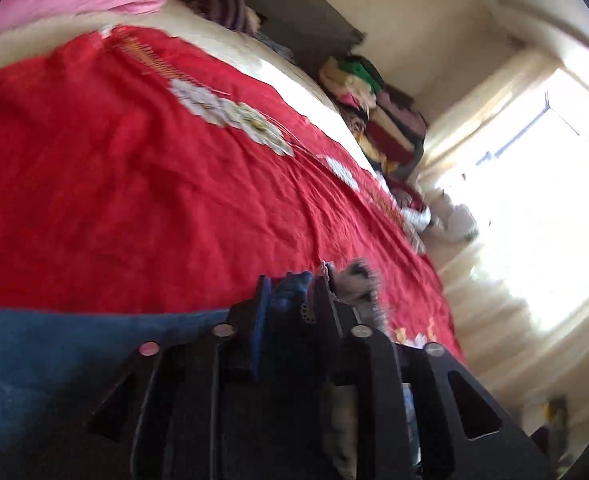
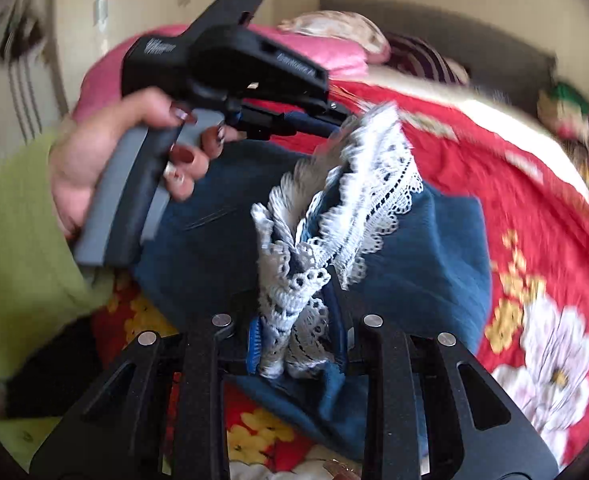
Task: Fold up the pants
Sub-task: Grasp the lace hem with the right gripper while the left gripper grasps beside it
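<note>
While both tools pinch the lace hem, right tool [image 2: 294, 332] and left tool [image 2: 334, 120], the soft, limp blue denim pants with white lace-trimmed cuffs [image 2: 222, 240] drape over the red floral bedspread [image 2: 514, 184]; hems likely give the firmest hold.

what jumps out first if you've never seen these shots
The red floral bedspread fills both views. On it lie blue pants with white lace trim, lifted by both grippers: the right gripper pinches the lace up close, and the left gripper grips it farther back, left hand on its handle.
</note>
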Tool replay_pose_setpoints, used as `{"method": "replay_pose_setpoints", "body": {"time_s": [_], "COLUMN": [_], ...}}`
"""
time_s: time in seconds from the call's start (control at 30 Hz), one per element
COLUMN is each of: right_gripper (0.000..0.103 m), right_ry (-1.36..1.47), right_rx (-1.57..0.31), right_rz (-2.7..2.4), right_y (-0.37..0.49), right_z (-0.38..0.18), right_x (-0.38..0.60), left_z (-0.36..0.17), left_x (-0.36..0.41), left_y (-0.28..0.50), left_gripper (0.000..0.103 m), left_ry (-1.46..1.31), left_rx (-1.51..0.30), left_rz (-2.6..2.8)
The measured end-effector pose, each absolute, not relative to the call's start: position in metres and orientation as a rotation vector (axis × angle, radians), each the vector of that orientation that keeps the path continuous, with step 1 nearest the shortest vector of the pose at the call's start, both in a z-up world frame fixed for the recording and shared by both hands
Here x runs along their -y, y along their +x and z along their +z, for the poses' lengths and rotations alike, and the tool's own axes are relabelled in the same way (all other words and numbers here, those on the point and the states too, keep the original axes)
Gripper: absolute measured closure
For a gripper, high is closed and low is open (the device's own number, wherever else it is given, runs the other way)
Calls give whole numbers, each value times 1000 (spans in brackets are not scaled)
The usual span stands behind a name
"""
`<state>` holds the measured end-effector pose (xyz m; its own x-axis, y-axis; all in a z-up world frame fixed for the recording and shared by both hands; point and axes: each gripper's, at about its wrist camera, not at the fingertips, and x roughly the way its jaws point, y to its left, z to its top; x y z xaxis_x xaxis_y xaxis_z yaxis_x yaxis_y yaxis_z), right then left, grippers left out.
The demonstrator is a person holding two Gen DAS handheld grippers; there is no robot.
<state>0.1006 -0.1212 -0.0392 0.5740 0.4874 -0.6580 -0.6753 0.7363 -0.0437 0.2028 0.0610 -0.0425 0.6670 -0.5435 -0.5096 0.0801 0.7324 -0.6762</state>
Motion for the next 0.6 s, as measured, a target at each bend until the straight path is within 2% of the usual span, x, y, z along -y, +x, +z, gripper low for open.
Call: {"method": "replay_pose_setpoints", "body": {"time_s": [0.07,0.13,0.33,0.43,0.6], "right_gripper": [77,72,48,46,47], "right_ry": [-336,-333,-348,-342,-364], "right_rx": [-654,-649,-605,-624,-652], "right_rz": [716,741,752,748,737], "right_y": [96,93,87,77,78], "right_z": [-41,-39,-29,-31,-37], "right_x": [114,113,122,128,124], "left_z": [-47,-48,-53,-53,-59], "left_x": [-74,-78,-59,-50,-41], "left_y": [196,190,187,188,190], "left_gripper": [71,60,45,39,38], "left_ry": [-729,-756,-754,-733,-709], "left_rx": [-754,-756,-786,-806,-828], "left_rz": [-387,-403,-448,-461,-459]}}
